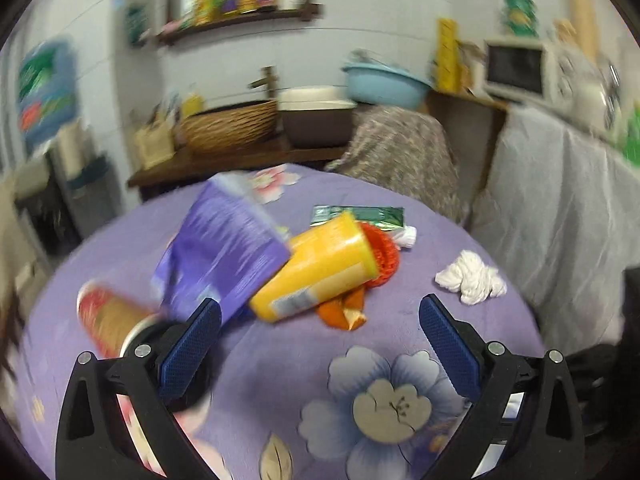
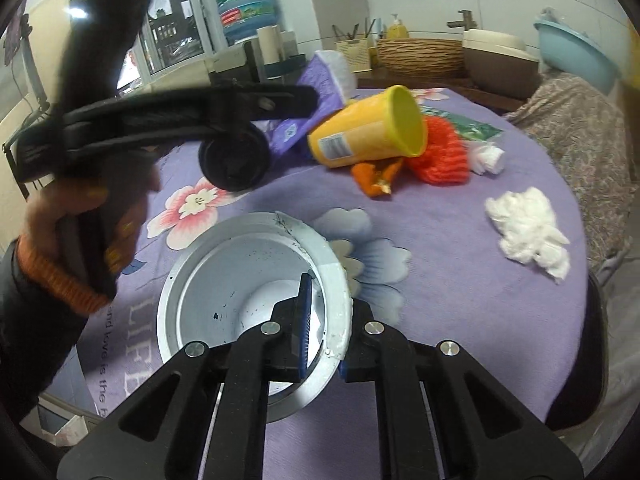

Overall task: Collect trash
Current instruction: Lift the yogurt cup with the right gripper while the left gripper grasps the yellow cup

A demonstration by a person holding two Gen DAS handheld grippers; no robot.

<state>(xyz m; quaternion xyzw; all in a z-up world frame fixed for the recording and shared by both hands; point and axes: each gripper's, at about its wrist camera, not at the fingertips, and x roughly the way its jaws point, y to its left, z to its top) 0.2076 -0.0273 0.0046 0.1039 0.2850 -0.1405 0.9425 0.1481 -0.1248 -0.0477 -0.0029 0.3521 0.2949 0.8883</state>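
My right gripper (image 2: 324, 344) is shut on the near rim of a white round tub (image 2: 240, 280), one pad inside and one outside the wall. The tub looks empty. Trash lies beyond it on the purple flowered cloth (image 2: 440, 280): a tipped yellow cup (image 2: 360, 136), a red mesh scrubber (image 2: 440, 152), orange peel (image 2: 376, 178), a purple box (image 2: 320, 76) and crumpled white tissue (image 2: 528, 232). My left gripper (image 1: 320, 332) stands open above the cloth, nothing between its fingers, just short of the yellow cup (image 1: 320, 272) and purple box (image 1: 228, 256). White tissue (image 1: 472, 280) lies to its right.
A red and tan can (image 1: 108, 320) lies left of the left fingers. A green packet (image 1: 360, 214) and small white wad (image 1: 408, 236) sit behind the cup. A hand (image 2: 80, 220) holds the left gripper (image 2: 308, 100) above the cloth. A draped chair (image 1: 400, 152) stands at the far edge.
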